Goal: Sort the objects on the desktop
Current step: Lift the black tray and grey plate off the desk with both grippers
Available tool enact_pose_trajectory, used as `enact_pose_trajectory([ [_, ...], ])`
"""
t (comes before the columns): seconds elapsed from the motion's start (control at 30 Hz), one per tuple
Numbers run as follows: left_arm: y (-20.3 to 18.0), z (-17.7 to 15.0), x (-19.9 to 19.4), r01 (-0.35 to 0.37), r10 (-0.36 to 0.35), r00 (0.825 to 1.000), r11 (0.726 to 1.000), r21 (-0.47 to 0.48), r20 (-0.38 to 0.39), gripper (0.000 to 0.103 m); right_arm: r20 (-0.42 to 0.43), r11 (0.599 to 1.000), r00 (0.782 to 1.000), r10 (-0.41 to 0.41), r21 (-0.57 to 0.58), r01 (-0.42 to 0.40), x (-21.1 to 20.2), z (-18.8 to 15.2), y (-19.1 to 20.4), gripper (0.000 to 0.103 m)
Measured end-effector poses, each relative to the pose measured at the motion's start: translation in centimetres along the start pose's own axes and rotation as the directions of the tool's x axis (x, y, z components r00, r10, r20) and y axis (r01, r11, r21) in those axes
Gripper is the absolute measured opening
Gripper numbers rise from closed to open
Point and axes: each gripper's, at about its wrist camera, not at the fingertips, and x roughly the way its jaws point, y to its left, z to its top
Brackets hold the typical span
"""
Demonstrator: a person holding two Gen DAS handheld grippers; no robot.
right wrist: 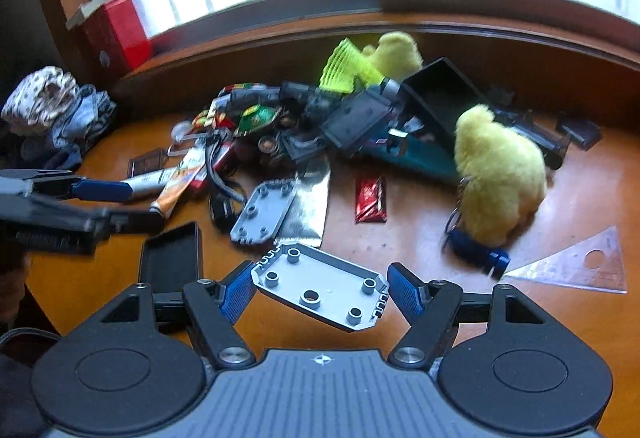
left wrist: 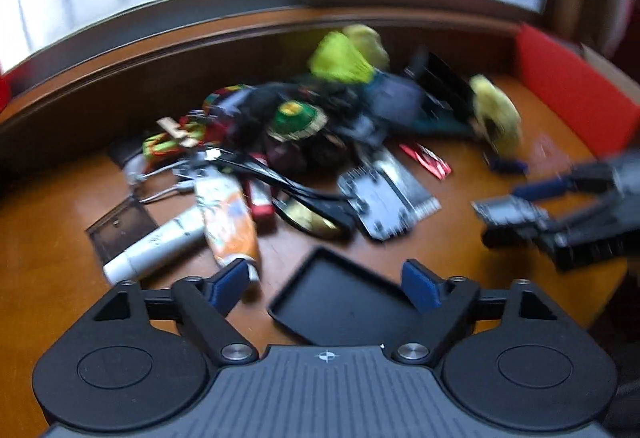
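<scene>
**Grey plate in your right claw, black tray under your left**

Your right claw is pinching the grey studded plate by its two short ends, pads pressed against the notched edges. The plate hangs clear above the bench, tilted, its long axis running straight across from pad to pad. Your left claw stands spread with nothing between its pads, hovering over the shallow black tray, which lies flat on the bench directly ahead of and below it.

The relation that matters: from your right claw, the tray lies to the left and slightly forward, near but not under the plate. If the plate belongs there, you will probably need to carry it leftward, and your left claw sits in that path, so it likely has to clear first.

The right wrist view alone shows the plate's studs, the yellow plush chick, a clear set square and a second grey plate by the pile. The left wrist view, blurred, shows the tray's full outline and the white tube beside the orange one.
</scene>
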Motion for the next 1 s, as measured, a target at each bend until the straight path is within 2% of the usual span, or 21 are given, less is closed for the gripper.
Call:
enact_pose_trajectory([
  [0.13,-1.0,-1.0,1.3,0.053,-0.046,0.998,0.986,0.157,-0.052,0.086,-0.034,0.999,0.999,-0.012,-0.039,0.011,0.7,-0.6,0.6,0.073],
  [0.23,-1.3,-1.4,2.4,0.053,-0.04,0.997,0.976,0.211,-0.064,0.09,-0.04,0.997,0.999,-0.031,-0.067,0.028,0.8,-1.1,0.8,0.074],
  [0.33,-1.0,-1.3,2.7,0.052,-0.042,0.998,0.977,0.209,-0.053,0.093,-0.035,0.996,0.998,-0.047,-0.08,0.044,0.7,-1.6,0.8,0.074],
  [0.4,-0.8,-1.2,3.1,0.061,-0.052,0.997,0.978,0.199,-0.051,0.1,-0.029,0.996,0.998,-0.056,-0.07,0.054,0.5,-2.0,0.5,0.074],
  [0.5,-0.7,-1.1,3.5,0.099,-0.089,0.994,0.98,0.174,-0.067,0.1,-0.018,0.996,0.996,-0.083,-0.04,0.082,0.1,-2.4,0.0,0.074],
  [0.77,-2.1,-1.7,2.7,0.129,-0.114,0.991,0.96,0.248,-0.072,0.099,0.021,0.992,0.992,-0.121,0.023,0.121,-1.5,-2.6,-0.5,0.082],
  [1.0,-2.4,-1.5,3.0,0.159,-0.142,0.987,0.95,0.268,-0.081,0.101,-0.016,0.994,0.995,-0.101,0.05,0.102,-0.8,-2.7,0.1,0.083],
])
